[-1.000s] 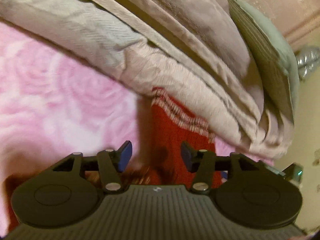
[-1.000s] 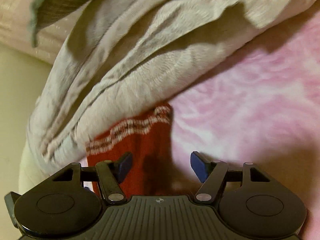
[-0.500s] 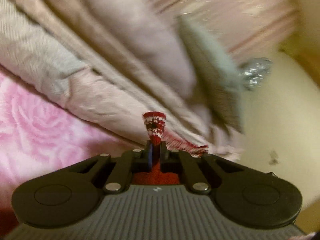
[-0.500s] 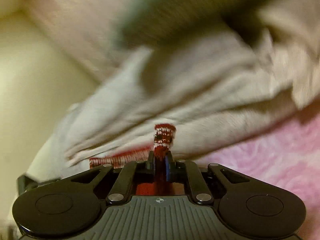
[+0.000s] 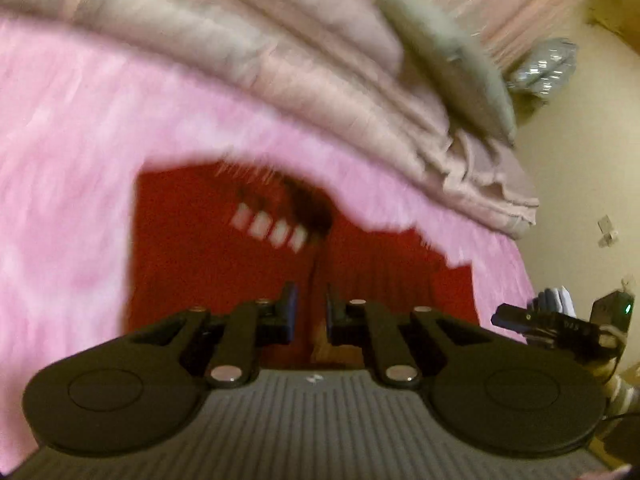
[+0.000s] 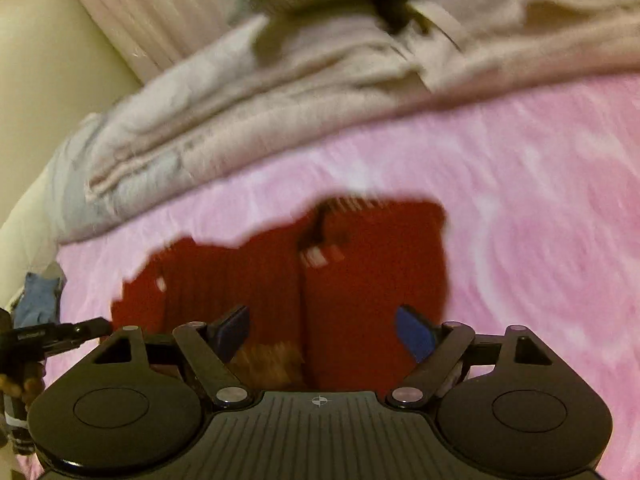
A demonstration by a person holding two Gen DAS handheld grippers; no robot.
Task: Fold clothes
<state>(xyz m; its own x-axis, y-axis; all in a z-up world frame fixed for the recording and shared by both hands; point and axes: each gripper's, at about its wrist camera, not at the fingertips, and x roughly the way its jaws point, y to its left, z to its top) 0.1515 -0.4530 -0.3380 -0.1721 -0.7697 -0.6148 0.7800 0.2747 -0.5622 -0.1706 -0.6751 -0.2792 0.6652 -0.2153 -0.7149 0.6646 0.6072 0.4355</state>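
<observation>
A: Where is the red knit garment (image 5: 224, 264) lying?

B: Flat on the pink fleecy blanket (image 5: 68, 152), spread out just beyond both tools. From the right wrist view the garment (image 6: 360, 280) has a vertical crease or seam down its middle, and a small patch of white-and-dark pattern shows near its far edge.

A: And the left gripper (image 5: 308, 312)?

B: Its blue-padded fingers stand with a narrow gap between them, hovering over the near part of the garment. Red cloth shows through the gap, but the frame is smeared, so I cannot tell for certain whether any fabric is pinched; it looks free.

A: The right gripper (image 6: 322, 332)?

B: Spread wide, blue pads well apart, nothing between them. It hangs above the garment's near edge, with the crease roughly midway between the fingers.

A: What lies past the garment?

B: A pile of beige bedding (image 5: 280, 68) runs along the far side of the blanket, folded in several layers. A grey-green pillow (image 5: 452, 64) rests on top of it, toward the right in the left wrist view. Cream wall (image 5: 580, 168) stands beyond that.

A: Do the tools see each other?

B: Yes, each shows at the other's frame edge, low down.
</observation>
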